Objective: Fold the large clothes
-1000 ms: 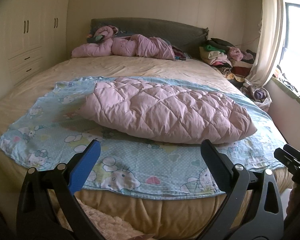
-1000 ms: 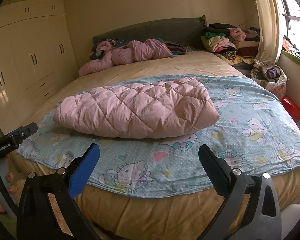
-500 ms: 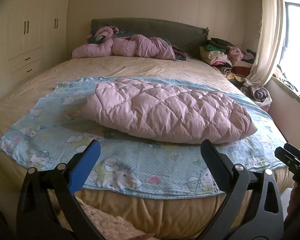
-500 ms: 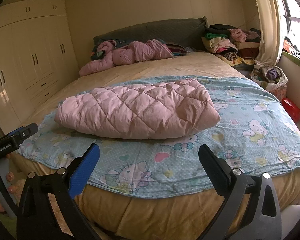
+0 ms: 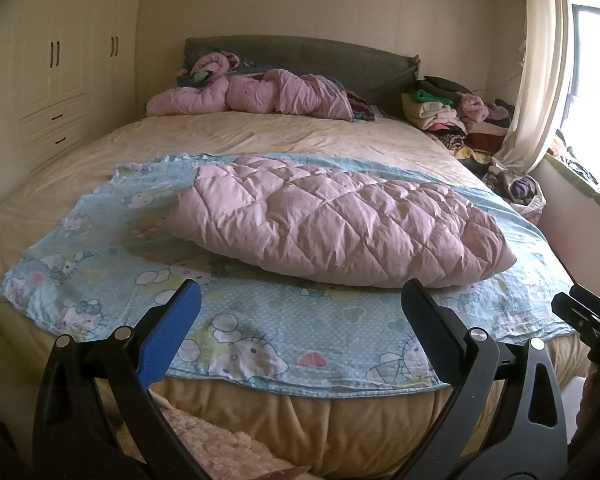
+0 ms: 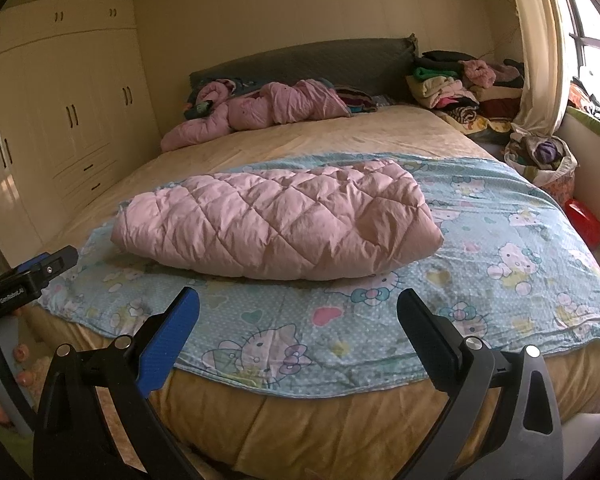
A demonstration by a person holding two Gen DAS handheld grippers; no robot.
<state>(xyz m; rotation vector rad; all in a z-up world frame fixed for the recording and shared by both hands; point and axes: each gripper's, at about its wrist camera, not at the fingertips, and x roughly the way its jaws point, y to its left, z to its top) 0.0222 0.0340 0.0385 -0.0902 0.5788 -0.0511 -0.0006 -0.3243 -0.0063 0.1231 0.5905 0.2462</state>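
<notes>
Two grippers, the left gripper (image 5: 298,314) and the right gripper (image 6: 298,318), hover at the bed's (image 6: 340,420) foot, jaws spread wide, holding nothing. Beyond, the folded pink quilted coat (image 6: 276,224) lies on a blue cartoon sheet (image 6: 500,240), long axis crosswise. Farther right, a floor basket (image 6: 556,178) holds bunched clothes.
</notes>
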